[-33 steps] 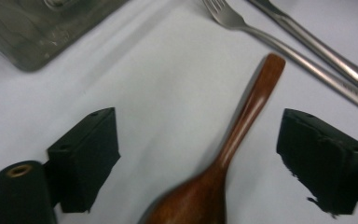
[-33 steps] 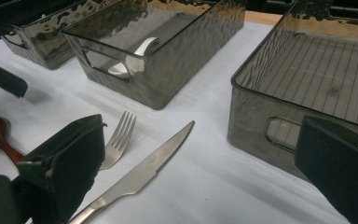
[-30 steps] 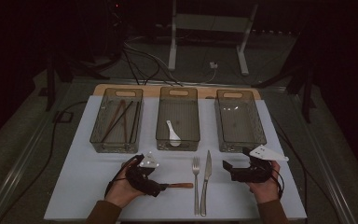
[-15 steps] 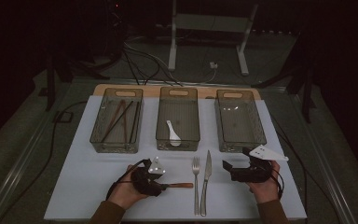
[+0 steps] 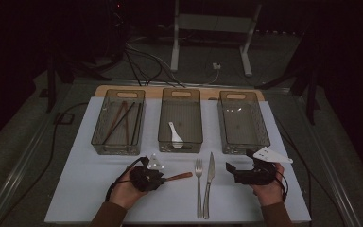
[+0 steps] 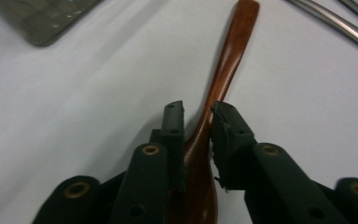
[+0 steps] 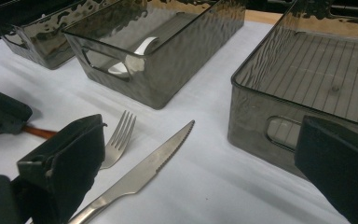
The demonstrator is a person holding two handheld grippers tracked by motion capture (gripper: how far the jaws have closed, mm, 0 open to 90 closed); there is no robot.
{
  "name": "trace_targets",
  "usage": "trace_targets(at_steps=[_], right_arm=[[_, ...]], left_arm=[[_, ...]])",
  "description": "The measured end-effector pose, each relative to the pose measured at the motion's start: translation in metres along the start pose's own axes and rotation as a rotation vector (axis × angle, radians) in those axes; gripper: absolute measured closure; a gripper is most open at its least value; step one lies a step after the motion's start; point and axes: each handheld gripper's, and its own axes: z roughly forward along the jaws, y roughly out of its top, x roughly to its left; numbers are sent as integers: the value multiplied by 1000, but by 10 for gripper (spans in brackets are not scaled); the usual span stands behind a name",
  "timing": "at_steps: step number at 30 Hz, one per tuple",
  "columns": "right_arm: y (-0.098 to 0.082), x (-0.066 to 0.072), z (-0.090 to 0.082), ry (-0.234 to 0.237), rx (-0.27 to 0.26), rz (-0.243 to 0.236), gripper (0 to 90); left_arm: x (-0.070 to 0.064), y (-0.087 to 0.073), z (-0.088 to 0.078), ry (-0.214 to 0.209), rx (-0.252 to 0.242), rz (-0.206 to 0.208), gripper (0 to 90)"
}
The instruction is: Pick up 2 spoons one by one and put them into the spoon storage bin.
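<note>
- The wooden spoon (image 6: 223, 74) lies flat on the white table (image 5: 90, 175), near the front edge and left of centre, its handle pointing toward the fork (image 5: 198, 177) and knife (image 5: 209, 182) just beside it.
- The left gripper (image 6: 196, 116) has just been closing on the spoon, and its two black pads now sit on either side of the narrow neck where bowl meets handle; I judge it clamped there, since the wood is thin enough at that spot to pinch from the sides.
- In the high view the left gripper (image 5: 158, 177) lies low over the table, nearly level, which suits a thing that lies flat.
- The right gripper (image 7: 200, 154) rests on the table at the right with its jaws standing wide apart and nothing between them; it looks parked, out of the way of the left hand's work.
- Behind the cutlery stand three smoked plastic bins in a row: the left bin (image 5: 101, 130) holds dark chopsticks (image 5: 123, 120), the middle bin (image 5: 166, 120) a white spoon (image 5: 175, 136), and the right bin (image 5: 255, 127) holds nothing I can make out.
- The bins seem sorted by kind, so the middle one, already holding a spoon, is the likely place for the wooden one; it is well apart from the grip point, behind it and slightly to the right.
</note>
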Motion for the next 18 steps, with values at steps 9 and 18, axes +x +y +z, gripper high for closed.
trace_targets(at_steps=[9,18], right_arm=[[0,0,1,0,3,3,21],[0,1,1,4,7,2,21]], left_arm=[[0,1,-1,-9,-9,12,826],[-9,14,17,-3,6,74,697]])
